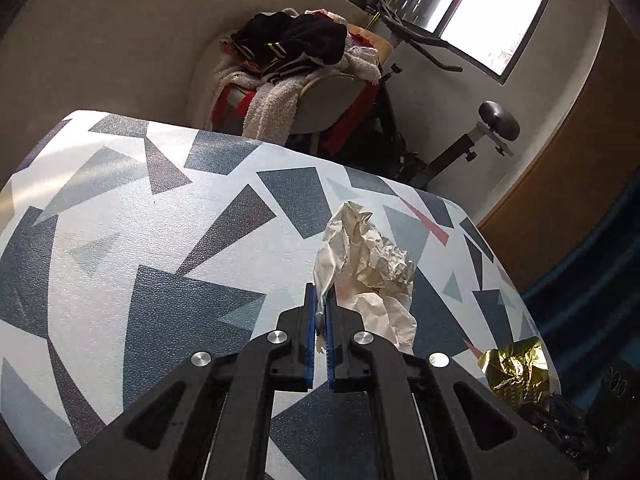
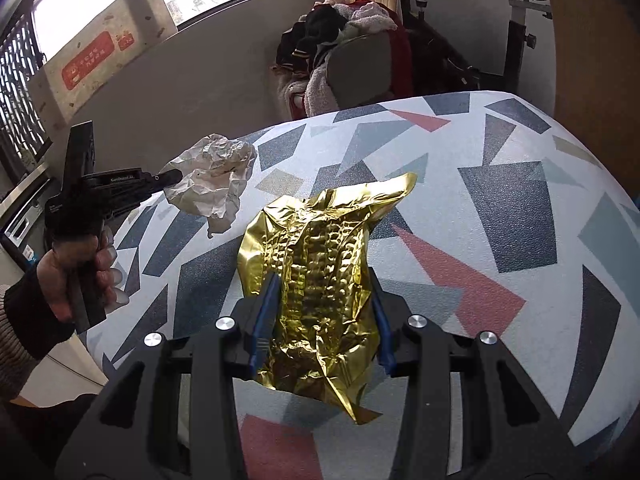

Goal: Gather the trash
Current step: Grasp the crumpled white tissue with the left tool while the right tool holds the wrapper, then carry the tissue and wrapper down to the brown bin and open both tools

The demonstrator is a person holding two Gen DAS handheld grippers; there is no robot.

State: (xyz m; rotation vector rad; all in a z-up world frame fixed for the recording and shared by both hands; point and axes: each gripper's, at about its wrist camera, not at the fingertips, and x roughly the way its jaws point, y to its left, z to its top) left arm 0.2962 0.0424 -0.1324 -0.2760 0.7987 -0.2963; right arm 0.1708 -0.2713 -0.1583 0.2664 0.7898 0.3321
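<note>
- The left gripper point(image 1: 321, 312) is clamped on a corner of the crumpled white paper point(image 1: 368, 264), which hangs ahead of its fingers over the patterned table point(image 1: 120, 240).
- The right gripper point(image 2: 324, 308) squeezes the gold foil wrapper point(image 2: 316, 280) between its pads, above the table.
- The wrapper's long axis runs straight out along the fingers, with its pointed end towards the table's far edge; the paper has no clear axis.

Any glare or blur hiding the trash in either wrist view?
Left wrist view: window blown out, crumpled paper sharp, table edge bowed by the fisheye. Right wrist view: gold foil wrapper glints but stays readable; window overexposed.
</note>
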